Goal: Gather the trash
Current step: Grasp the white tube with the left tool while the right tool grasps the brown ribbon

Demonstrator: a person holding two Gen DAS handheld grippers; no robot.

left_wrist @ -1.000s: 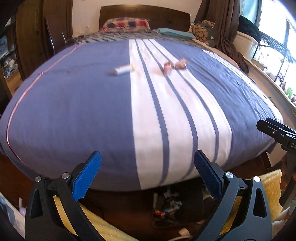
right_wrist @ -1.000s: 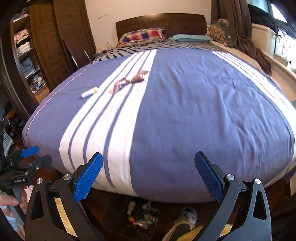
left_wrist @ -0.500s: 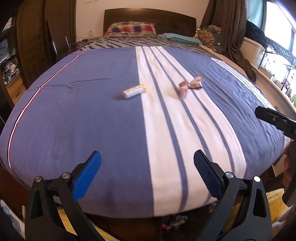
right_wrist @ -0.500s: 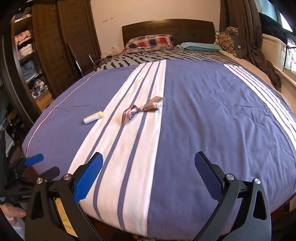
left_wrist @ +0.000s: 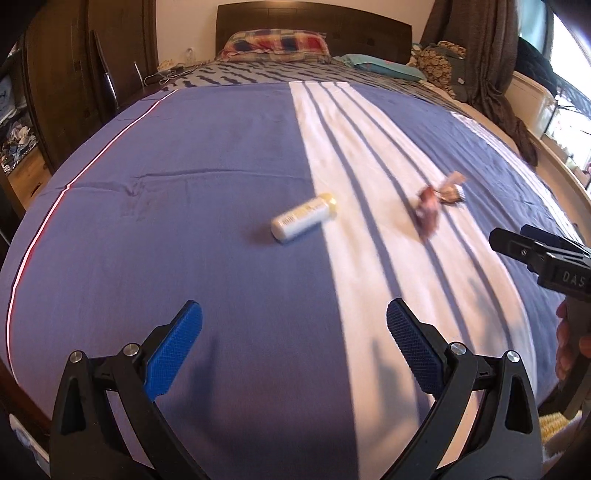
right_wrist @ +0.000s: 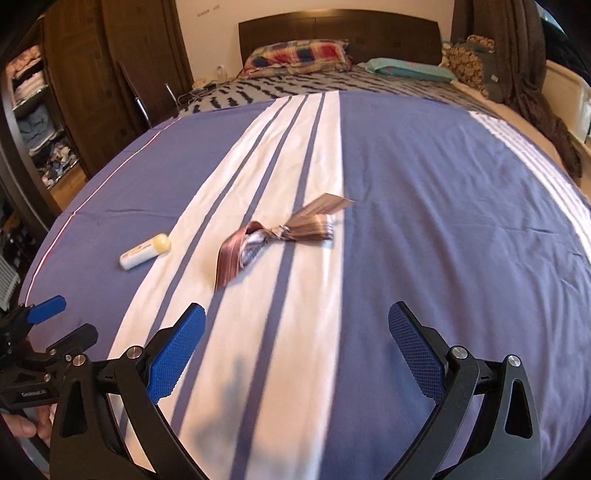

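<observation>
The bedspread [right_wrist: 424, 229] is matt woven cloth. The wrapper [right_wrist: 280, 232] looks glossy and foil-like, the tube [left_wrist: 303, 218] smooth plastic. The fingers [right_wrist: 175, 349] carry rough-textured blue pads; the headboard [right_wrist: 332, 29] is dark wood.

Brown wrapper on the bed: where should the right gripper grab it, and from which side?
Grip the brown wrapper at its twisted waist, the narrowest and most raised part, likely easiest to pinch. It lies flat on the bedspread, so come from above. The open right gripper would best set its fingers across the wrapper's long axis; the flared ends look thin and floppy.
</observation>
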